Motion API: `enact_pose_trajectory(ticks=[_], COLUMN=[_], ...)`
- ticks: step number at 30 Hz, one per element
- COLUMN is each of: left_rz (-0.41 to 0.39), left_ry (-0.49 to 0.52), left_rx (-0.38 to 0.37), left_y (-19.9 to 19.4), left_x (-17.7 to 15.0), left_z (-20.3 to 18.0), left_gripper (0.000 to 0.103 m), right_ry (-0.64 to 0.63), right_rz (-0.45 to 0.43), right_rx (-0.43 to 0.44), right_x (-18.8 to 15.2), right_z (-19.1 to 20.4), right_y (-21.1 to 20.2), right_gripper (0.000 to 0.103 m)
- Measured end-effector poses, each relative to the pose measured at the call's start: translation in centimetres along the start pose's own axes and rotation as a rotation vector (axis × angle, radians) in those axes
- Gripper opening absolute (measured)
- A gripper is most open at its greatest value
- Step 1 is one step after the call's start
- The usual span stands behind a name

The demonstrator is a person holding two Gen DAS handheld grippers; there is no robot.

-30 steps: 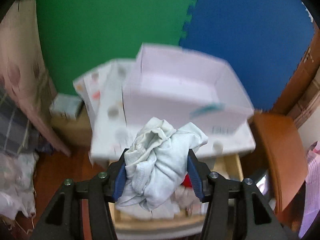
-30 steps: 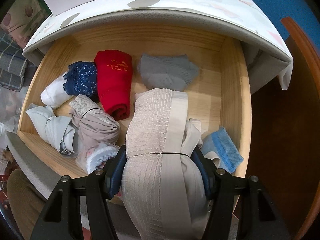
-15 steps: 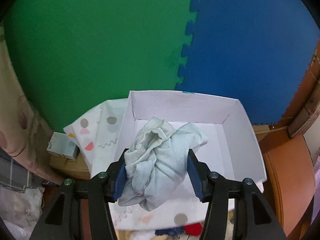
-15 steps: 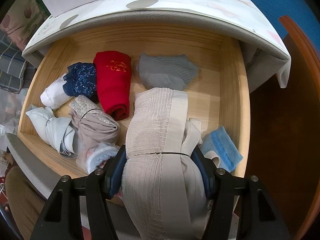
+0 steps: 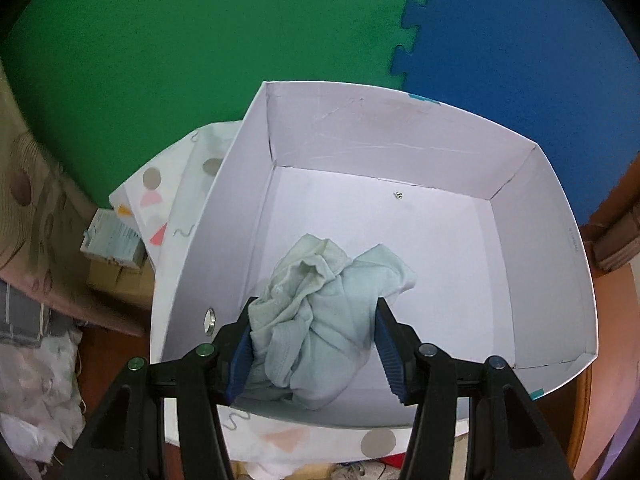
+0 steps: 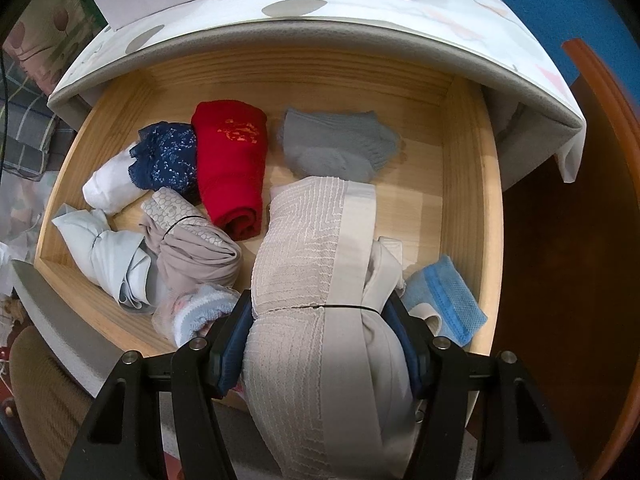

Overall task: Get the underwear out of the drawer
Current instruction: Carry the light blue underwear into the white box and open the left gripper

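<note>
My left gripper [image 5: 316, 344] is shut on crumpled pale green underwear [image 5: 320, 320] and holds it inside a white shoebox [image 5: 540, 280], near the box's front wall. My right gripper [image 6: 320, 340] is shut on a rolled beige underwear bundle [image 6: 316, 280] tied with a thin black band, held over the front of the open wooden drawer [image 6: 472, 200]. In the drawer lie a red roll [image 6: 232, 168], a grey piece [image 6: 336, 148], a navy lace piece [image 6: 168, 156], a white piece [image 6: 108, 188], a pale blue knot [image 6: 108, 252], a taupe roll [image 6: 196, 248] and a blue knit piece [image 6: 444, 296].
The shoebox stands on a patterned white cloth [image 5: 168, 200] that covers the cabinet top [image 6: 360, 16] above the drawer. Green and blue foam mats [image 5: 200, 40] line the wall behind. A small carton [image 5: 112, 240] sits to the left. Brown wooden furniture [image 6: 580, 240] borders the right.
My left gripper carried the pale green underwear from above the drawer up and forward, then down into the white shoebox. The right gripper and its beige bundle stayed still.
</note>
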State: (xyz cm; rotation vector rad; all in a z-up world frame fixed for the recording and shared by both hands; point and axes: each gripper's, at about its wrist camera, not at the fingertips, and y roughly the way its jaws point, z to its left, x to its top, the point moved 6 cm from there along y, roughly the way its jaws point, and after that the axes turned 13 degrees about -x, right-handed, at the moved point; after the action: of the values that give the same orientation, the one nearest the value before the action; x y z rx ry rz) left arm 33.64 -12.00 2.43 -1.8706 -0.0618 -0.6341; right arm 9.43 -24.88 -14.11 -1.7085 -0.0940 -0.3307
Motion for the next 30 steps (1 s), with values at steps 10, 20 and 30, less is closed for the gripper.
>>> enact_pose_trajectory(ticks=[10, 20, 30], left_rz=[0.018, -0.014, -0.069], left_ry=[-0.026, 0.009, 0.033], left_rx=[0.036, 0.044, -0.020], left_y=[-1.2, -2.5, -6.5], left_x=[-3.3, -3.5, -2.3], left_z=[-1.5, -2.4, -3.6], left_gripper=[0.055, 0.062, 0.068], right_ry=[0.006, 0.006, 0.004], right_rz=[-0.002, -0.006, -0.009], right_rx=[0.000, -0.006, -0.016], right_x=[-0.1, -0.2, -0.1], right_z=[0.0, -0.1, 0.1], right_y=[0.0, -0.1, -0.2], right_gripper=[0.059, 0.059, 0.059])
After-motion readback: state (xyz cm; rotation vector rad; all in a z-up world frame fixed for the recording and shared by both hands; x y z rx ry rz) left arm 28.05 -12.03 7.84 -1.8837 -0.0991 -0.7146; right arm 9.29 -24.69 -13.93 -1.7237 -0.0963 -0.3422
